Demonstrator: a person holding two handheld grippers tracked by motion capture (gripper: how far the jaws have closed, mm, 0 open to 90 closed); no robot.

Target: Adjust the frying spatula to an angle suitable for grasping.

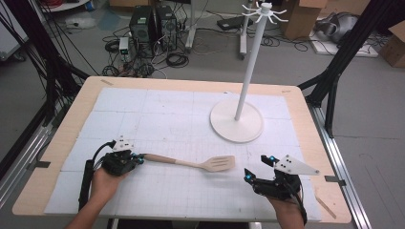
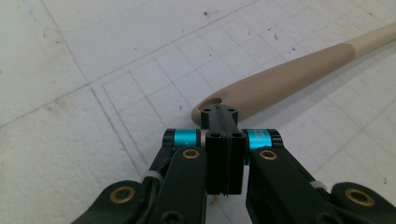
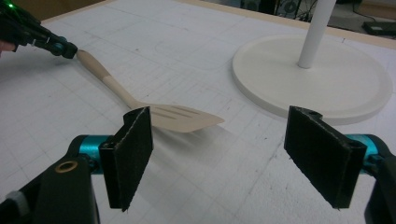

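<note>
A beige wooden slotted spatula (image 1: pixel 191 163) lies flat on the white gridded mat, blade to the right, handle to the left. My left gripper (image 1: pixel 141 157) is shut, jaws pressed flat together with nothing between them. In the left gripper view its tip (image 2: pixel 219 112) sits right at the handle's holed end of the spatula (image 2: pixel 289 79); whether it touches I cannot tell. My right gripper (image 1: pixel 256 167) rests open near the front right, just right of the blade. In the right gripper view, its wide-apart pads (image 3: pixel 229 149) frame the spatula blade (image 3: pixel 177 116), which lies beyond them, and the left gripper (image 3: pixel 70 49) shows farther off.
A white stand with a round base (image 1: pixel 236 121) and a tall pole (image 1: pixel 250 62) topped by hooks rises at the back right of the mat. The wooden table edge (image 1: pixel 62 143) borders the mat. Computers, cables and boxes lie on the floor beyond.
</note>
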